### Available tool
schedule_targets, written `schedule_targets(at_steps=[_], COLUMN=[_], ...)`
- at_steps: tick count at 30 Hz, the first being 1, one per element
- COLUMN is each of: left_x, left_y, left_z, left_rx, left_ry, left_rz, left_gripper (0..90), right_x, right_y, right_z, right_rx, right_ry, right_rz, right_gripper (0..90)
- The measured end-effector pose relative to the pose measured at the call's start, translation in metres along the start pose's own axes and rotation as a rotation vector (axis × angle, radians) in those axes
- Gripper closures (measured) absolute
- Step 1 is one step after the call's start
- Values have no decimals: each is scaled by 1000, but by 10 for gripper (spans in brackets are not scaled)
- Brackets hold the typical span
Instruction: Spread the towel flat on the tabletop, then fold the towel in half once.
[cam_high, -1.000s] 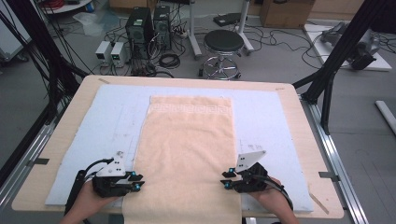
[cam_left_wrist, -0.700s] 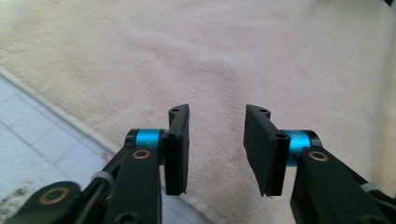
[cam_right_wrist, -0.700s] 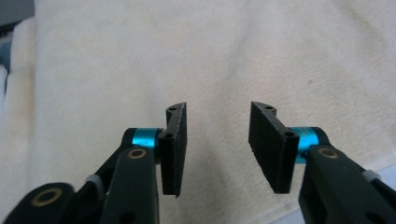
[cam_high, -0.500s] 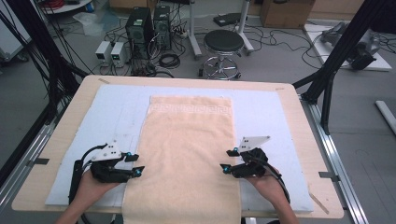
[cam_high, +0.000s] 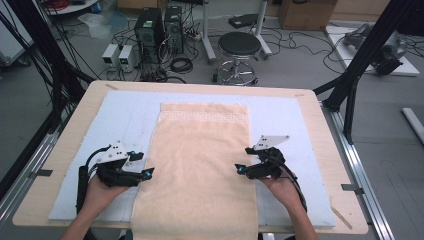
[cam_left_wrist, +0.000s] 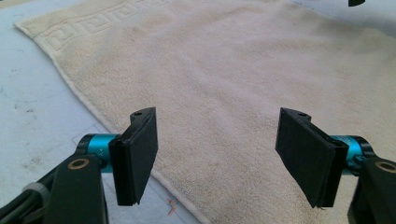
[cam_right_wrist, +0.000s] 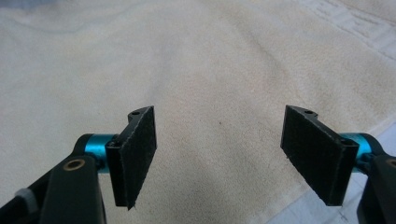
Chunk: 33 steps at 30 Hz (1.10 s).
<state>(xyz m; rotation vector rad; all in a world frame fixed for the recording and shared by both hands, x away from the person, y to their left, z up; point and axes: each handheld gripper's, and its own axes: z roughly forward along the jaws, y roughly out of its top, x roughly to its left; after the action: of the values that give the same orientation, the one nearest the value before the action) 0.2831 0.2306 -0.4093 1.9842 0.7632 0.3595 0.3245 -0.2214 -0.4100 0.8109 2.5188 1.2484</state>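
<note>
I have the towel (cam_high: 200, 170) lying flat down the middle of the counter (cam_high: 320, 130), on the pale blue mat (cam_high: 125, 115), with its near end hanging over the counter's front edge and its patterned border at the far end. By my reading the spreading is done: the cloth lies smooth, with no fold in it yet, so any folding is all still ahead of me. My left tongs (cam_high: 148, 173) sit at the towel's left edge and my right tongs (cam_high: 239, 170) at its right edge, both pointing inward. Both pairs have just been opening, and in the gripper views the jaws stand wide apart with nothing between them but the cloth lying below; neither has hold of anything.

The towel is cream terry, thick and nappy, with a raised key-pattern band woven across the far end and a narrow hemmed edge along the sides. It looks soft and limp, so I'd expect it to sag from any pinch. The mat under it is smooth and slightly scuffed; the counter rim is bare light wood
</note>
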Motion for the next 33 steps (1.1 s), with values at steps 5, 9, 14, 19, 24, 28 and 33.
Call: schedule_targets(at_steps=[5,9,14,19,24,28,33], left_x=[-4,-6,-5,-2,2,11,24], left_y=[-1,0,0,-1,1,8,27], left_z=[1,0,0,2,4,7,15], left_rx=[7,-1,2,11,9,29,28], left_ry=[-5,-9,-11,-11,-3,1,17], left_rz=[21,28,33,34,23,20,31], left_gripper=[295,293,290,289,293,302,305], right_x=[2,5,8,7,4,-5,-23], right_y=[1,1,2,1,1,4,20], right_z=[0,3,2,1,-1,-8,-9], right_rx=[2,14,18,11,2,4,9], right_ry=[-8,-12,-8,-16,-22,-32,-40], right_rz=[-12,-27,-35,-34,-31,-22,-7], right_gripper=[239,237,232,229,229,230,231])
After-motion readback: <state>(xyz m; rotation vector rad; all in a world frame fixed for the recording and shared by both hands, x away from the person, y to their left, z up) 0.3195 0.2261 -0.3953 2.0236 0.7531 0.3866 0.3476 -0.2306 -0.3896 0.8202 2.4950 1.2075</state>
